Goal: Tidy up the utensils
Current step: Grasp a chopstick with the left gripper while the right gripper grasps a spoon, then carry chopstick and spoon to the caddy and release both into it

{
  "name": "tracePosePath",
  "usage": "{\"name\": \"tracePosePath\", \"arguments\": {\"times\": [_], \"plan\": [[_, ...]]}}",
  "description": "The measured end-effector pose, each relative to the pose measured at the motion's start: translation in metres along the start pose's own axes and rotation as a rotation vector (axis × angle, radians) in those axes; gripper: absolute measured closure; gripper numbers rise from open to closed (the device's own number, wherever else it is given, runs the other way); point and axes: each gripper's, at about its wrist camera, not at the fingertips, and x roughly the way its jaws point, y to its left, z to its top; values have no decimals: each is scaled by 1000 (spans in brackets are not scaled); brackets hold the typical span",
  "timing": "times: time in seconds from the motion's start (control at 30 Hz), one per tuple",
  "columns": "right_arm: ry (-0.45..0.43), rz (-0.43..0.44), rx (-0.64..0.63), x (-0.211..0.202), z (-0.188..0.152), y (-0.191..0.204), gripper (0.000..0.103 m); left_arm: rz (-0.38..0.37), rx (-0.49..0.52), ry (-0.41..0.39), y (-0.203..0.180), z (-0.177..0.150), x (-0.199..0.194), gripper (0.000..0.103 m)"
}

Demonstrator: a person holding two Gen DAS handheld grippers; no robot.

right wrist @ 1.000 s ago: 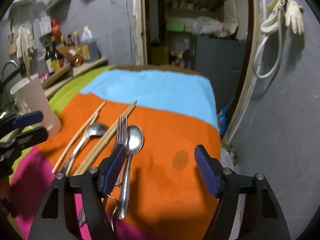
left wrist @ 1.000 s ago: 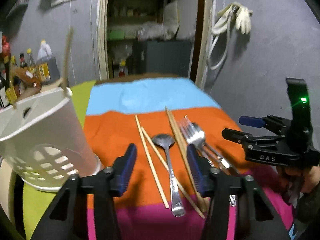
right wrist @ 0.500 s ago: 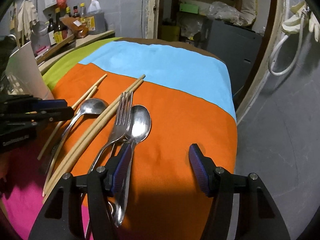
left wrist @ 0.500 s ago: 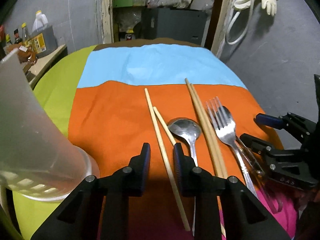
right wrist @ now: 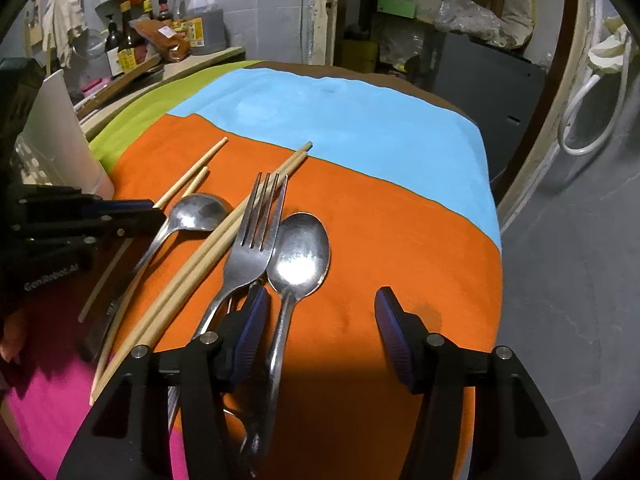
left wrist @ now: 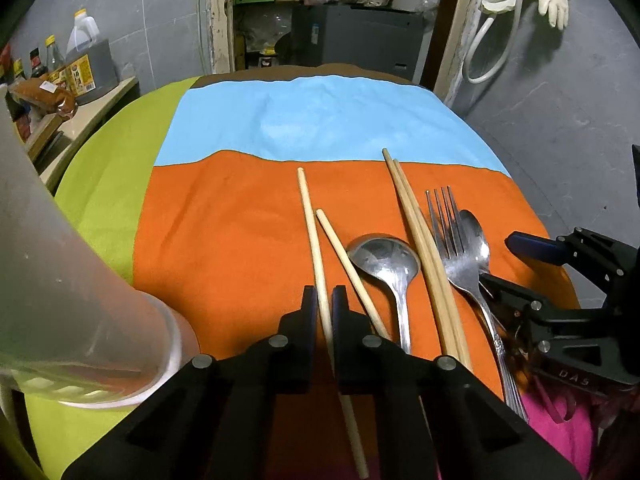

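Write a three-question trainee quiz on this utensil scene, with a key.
1. True or false: the left gripper is closed around a single pale chopstick.
2. The right gripper is: A) open, B) shut on the fork, C) out of view.
3. Fill in: the utensils lie mostly on the ___ band of the cloth.

Key: 1 true; 2 A; 3 orange.

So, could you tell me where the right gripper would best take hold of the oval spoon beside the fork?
Probably the oval spoon by its thin handle, from above, right gripper open with fingers either side. It lies flat; the fork crowds its left, the cloth is bare on its right.
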Motion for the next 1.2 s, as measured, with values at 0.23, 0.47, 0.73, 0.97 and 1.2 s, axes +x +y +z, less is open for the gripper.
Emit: {"name": "tracePosePath", "arguments": {"times": [0.23,0.47,0.73,0.97,1.2], "plan": [[-3,51,-24,-3,-2,8,53,-22,-34,38,3,-12,-13,100],[4,51,44,8,11,-1,53,-23,-14,59,0,-13,-16,100],[10,19,3,15,18,7,56,-8,4,70,-1,-1,-9,100],[3,34,69,9,9,-18,70,-7,9,87,3,11,5,100],[2,-4,77,12,12,-9,64,-27,3,130,8,23,13,100]]}}
